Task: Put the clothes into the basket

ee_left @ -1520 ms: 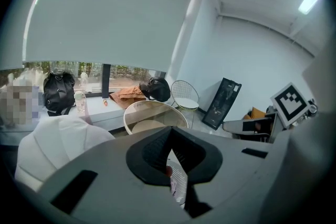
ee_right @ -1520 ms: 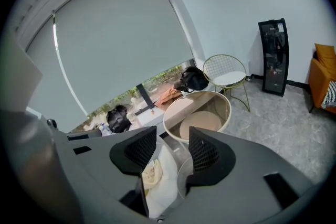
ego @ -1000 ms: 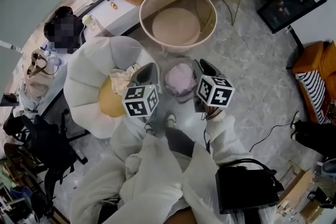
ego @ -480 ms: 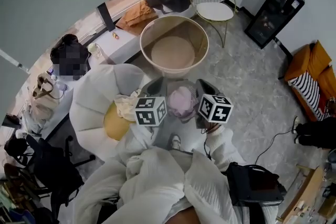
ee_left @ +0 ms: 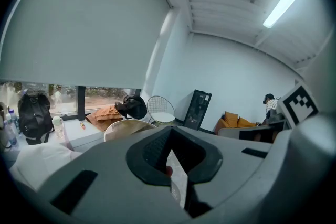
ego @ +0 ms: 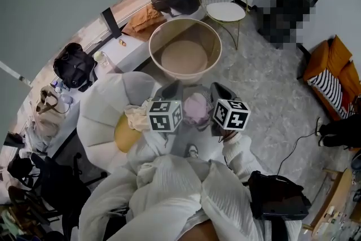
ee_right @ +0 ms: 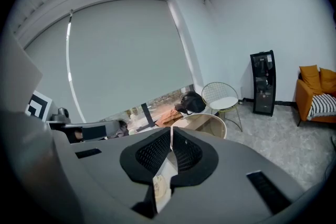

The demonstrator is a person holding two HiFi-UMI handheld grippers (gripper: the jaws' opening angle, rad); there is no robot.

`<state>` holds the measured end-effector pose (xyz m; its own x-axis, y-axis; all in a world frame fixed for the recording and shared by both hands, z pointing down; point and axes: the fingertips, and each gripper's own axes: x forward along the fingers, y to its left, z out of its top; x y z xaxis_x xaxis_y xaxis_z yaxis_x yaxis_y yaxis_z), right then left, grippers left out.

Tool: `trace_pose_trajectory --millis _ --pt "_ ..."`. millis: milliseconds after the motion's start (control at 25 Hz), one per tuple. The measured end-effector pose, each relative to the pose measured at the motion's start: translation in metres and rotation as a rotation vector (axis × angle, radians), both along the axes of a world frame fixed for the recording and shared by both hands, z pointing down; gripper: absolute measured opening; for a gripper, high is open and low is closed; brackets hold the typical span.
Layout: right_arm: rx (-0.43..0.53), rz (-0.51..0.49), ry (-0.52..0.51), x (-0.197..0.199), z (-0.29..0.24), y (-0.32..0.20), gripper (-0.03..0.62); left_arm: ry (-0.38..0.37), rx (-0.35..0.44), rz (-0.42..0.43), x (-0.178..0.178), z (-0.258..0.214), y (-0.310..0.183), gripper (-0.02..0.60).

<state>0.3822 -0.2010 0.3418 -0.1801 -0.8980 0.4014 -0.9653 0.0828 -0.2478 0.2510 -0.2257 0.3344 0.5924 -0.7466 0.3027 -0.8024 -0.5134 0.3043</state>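
Left hand-held gripper (ego: pixel 171 90) and right hand-held gripper (ego: pixel 221 93), jaws closed, are pinching a pale pink cloth garment (ego: pixel 196 108) just near of the round beige basket (ego: pixel 218 45); such thin edge grips are risking slippage, the garment dropping onto the grey floor (ego: pixel 265 79) short of the rim.

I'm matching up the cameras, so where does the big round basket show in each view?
Head view: the basket sits upper centre.
Left gripper view: basket left of centre, just above the jaws.
Right gripper view: basket right of centre, just above the jaws.
Shared landmark: the wire chair, beside the basket in all three.
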Motion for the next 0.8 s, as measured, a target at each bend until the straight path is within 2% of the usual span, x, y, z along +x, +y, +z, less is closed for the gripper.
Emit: trace_pose_trajectory --millis 440,800 --pt "-0.001 0.022 0.005 0.004 -0.002 0.001 0.032 -0.003 0.025 0.061 0.014 -0.005 0.000 0.006" --pt "-0.011 0.043 0.003 0.015 0.001 0.005 0.032 -0.005 0.011 0.059 0.020 -0.002 0.000 0.006"
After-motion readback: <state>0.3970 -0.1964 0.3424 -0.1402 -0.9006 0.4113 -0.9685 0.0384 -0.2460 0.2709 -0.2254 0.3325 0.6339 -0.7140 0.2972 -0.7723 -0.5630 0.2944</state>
